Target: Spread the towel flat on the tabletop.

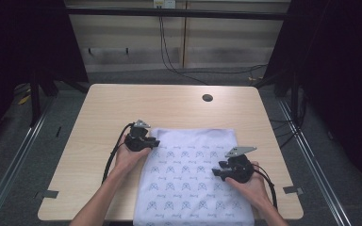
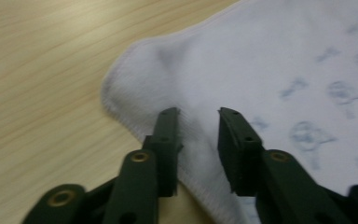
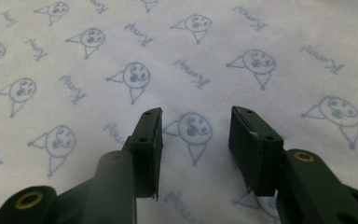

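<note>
Lying flat on the table [image 1: 103, 108], the printed cloth [image 1: 193, 183] fills the near centre. Left gripper [image 1: 154, 142], jaws apart, straddles its ten-o'clock corner [image 2: 135, 70]; right gripper [image 1: 217, 173] hovers unclenched at three o'clock.

Left gripper [image 1: 153, 141] sat ahead of left hand [image 1: 128, 156], jaws parted, nothing pinched; left forearm [image 1: 98, 202] ran back from hand toward lower edge; right gripper [image 1: 215, 173] sat beside right hand [image 1: 249, 181], jaws pointed toward left side, parted, nothing between pads; grey three-cornered plate [image 1: 239, 151] stood above right gripper body.
</note>
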A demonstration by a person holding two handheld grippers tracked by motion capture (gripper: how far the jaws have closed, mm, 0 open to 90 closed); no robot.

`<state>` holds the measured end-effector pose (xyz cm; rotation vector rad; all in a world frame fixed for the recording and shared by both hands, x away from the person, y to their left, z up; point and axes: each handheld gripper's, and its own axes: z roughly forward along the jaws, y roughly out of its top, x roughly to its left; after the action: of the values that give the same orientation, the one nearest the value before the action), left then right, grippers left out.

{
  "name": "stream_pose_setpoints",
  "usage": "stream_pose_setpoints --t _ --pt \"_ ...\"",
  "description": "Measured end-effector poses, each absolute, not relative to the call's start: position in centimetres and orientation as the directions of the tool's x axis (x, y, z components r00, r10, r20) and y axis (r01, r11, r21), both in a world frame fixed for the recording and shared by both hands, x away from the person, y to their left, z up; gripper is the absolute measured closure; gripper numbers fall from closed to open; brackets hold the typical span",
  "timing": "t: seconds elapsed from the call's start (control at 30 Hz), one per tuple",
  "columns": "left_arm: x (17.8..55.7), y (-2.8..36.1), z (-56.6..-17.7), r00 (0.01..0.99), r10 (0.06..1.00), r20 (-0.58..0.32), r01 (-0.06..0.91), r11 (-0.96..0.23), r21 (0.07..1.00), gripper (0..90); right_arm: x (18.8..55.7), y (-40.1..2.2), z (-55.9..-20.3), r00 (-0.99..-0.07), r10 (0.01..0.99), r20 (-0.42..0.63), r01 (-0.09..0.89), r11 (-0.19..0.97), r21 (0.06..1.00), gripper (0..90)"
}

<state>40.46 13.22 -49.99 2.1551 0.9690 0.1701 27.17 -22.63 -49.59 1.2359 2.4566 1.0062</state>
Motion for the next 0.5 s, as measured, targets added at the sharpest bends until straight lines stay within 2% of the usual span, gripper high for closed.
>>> stream_pose_setpoints --t 0.23,0.37,0.5 --pt "40.6 15.3 -49.5 0.664 0.73 -0.158 0.606 -0.403 0.686 59.8 27.2 -22.8 -49.6 -0.623 0.773 0.121 0.631 0.405 0.662 54.4" --pt "38.9 15.4 -49.0 0.717 0.675 -0.174 0.566 -0.417 0.712 62.5 27.5 -23.3 -49.0 -0.613 0.782 0.112 0.627 0.395 0.672 53.7" --pt "36.8 15.0 -48.8 0.746 0.643 -0.176 0.534 -0.418 0.735 65.2 28.4 -25.6 -48.1 -0.551 0.819 0.16 0.63 0.283 0.723 60.9"
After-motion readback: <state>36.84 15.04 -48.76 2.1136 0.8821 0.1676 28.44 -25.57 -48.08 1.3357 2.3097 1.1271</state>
